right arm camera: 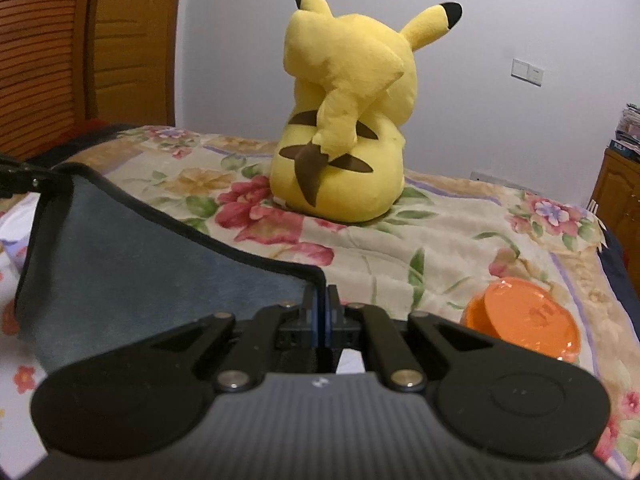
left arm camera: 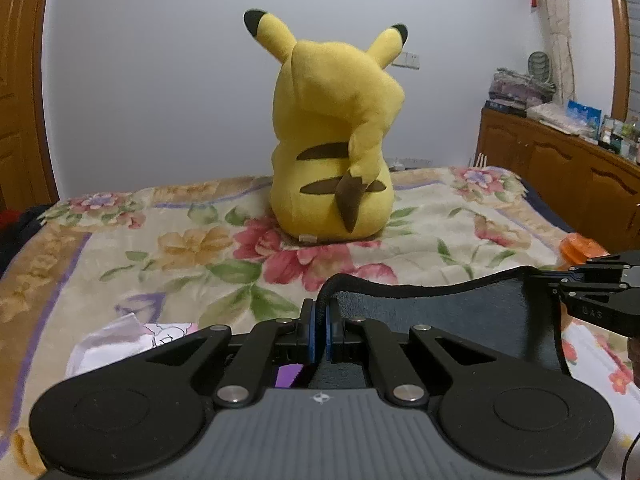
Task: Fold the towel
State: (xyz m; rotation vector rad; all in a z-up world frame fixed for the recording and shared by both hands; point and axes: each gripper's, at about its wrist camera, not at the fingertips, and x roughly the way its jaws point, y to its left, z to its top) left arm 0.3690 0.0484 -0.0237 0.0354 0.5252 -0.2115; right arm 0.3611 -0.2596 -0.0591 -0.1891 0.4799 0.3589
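A dark grey-blue towel [left arm camera: 448, 316] with a black hem hangs stretched between my two grippers above the bed. My left gripper [left arm camera: 321, 312] is shut on its left corner. In the left wrist view the right gripper [left arm camera: 560, 280] pinches the other corner at the right edge. In the right wrist view my right gripper [right arm camera: 322, 300] is shut on the towel [right arm camera: 132, 256], which spreads to the left, where the left gripper [right arm camera: 36, 182] holds the far corner. The towel's lower part is hidden behind the gripper bodies.
A floral blanket [left arm camera: 180, 240] covers the bed. A yellow Pikachu plush [left arm camera: 336, 132] sits on it ahead. An orange plastic lid [right arm camera: 524, 320] lies at the right. White and purple items [left arm camera: 132, 336] lie at the left. A wooden cabinet [left arm camera: 560, 176] stands to the right.
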